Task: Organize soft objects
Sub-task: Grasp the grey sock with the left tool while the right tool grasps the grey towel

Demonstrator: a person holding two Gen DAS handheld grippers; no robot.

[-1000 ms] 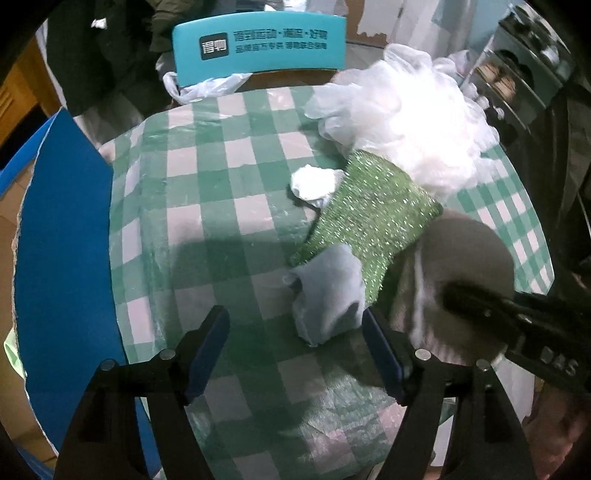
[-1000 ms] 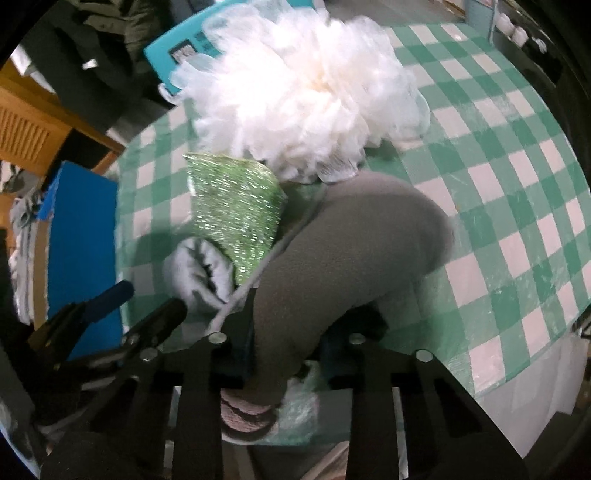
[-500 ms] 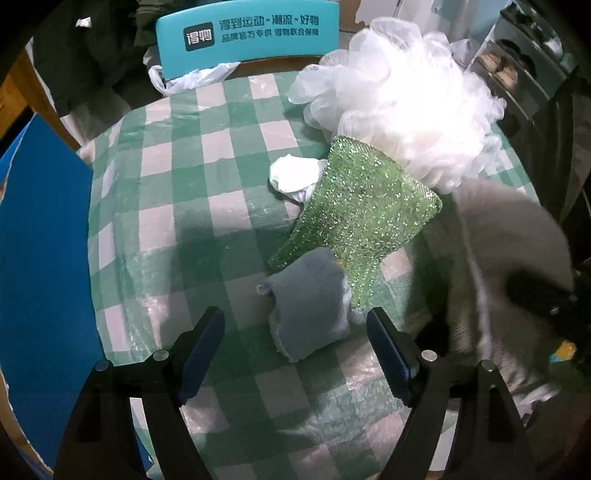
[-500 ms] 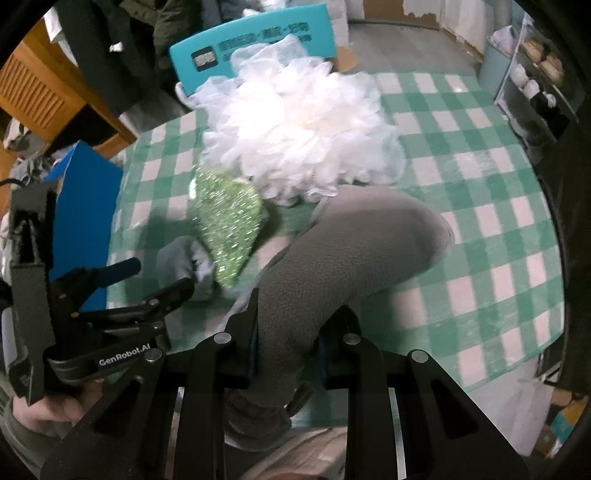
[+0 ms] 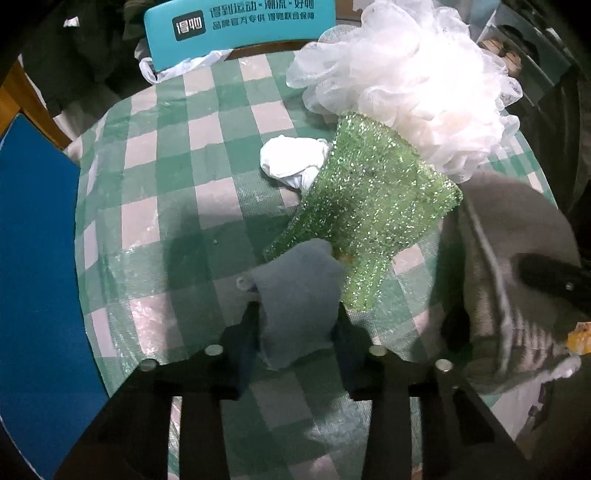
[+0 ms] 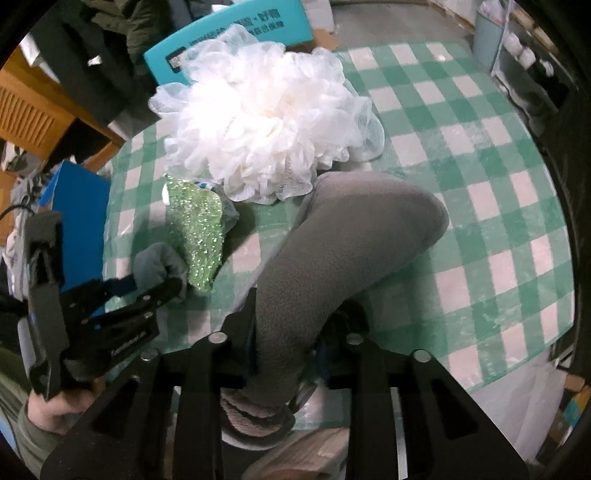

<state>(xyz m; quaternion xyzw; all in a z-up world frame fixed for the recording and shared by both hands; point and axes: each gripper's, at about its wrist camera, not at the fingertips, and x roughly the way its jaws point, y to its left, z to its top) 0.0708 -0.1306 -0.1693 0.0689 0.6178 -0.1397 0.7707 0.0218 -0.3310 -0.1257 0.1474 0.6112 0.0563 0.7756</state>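
Green-and-white checked counter (image 5: pixel 166 177), teal chair back (image 5: pixel 240 29) at far edge. Small grey cloth (image 5: pixel 295 306), soft and crumpled, near the middle, touching a glittery green scrub cloth (image 5: pixel 369 206); white mesh sponge (image 5: pixel 406 85) far right, white rag (image 5: pixel 291 162) beside it. Only from right wrist: whole taupe sock (image 6: pixel 343 251), bent, lying right of the sponge, plus hand (image 6: pixel 55 410) gripping the other tool. Left claw (image 5: pixel 295 325) pinched narrow on grey cloth. Right claw (image 6: pixel 288 332) clamped narrow on sock.
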